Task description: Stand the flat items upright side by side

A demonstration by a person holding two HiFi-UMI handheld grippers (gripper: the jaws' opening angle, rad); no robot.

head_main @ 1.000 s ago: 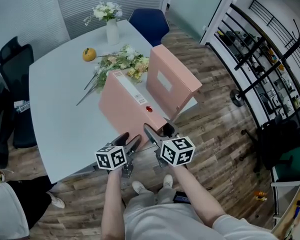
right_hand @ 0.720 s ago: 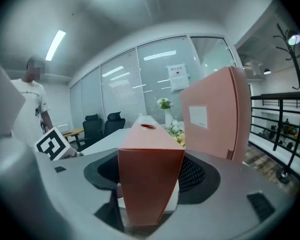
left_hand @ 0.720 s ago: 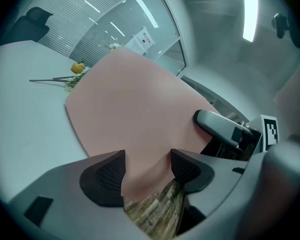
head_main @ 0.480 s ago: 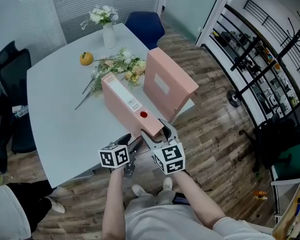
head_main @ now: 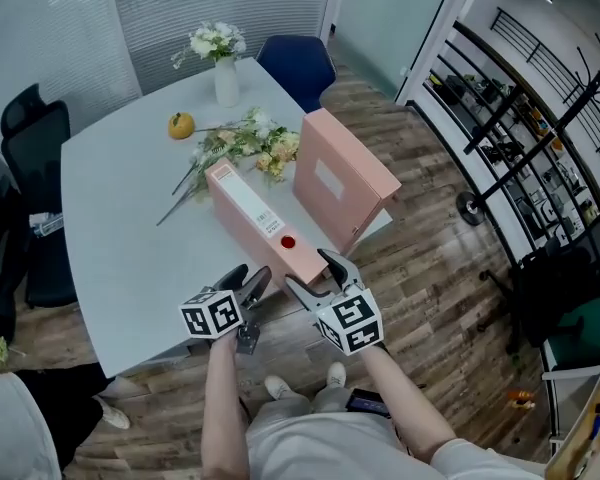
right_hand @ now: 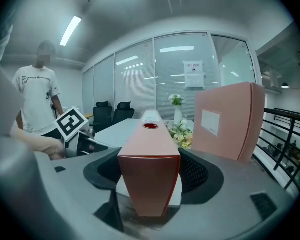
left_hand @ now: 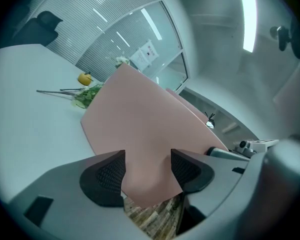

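Two pink file boxes sit on the white table. The far box stands upright near the table's right edge. The near box stands on its long edge, its labelled spine with a red hole facing up. My right gripper is shut on that box's near end, and in the right gripper view the box fills the gap between the pads of that gripper. My left gripper is open just left of the box's near corner. In the left gripper view the box's pink side lies just ahead of this gripper.
Loose flowers, an orange fruit and a white vase of flowers lie beyond the boxes. A blue chair and black chairs ring the table. Metal shelving lines the right. A person stands at left.
The near box has swung from a lean onto its long edge, spine up, as my right gripper rolled with it. My left gripper has shifted slightly left and stays open.
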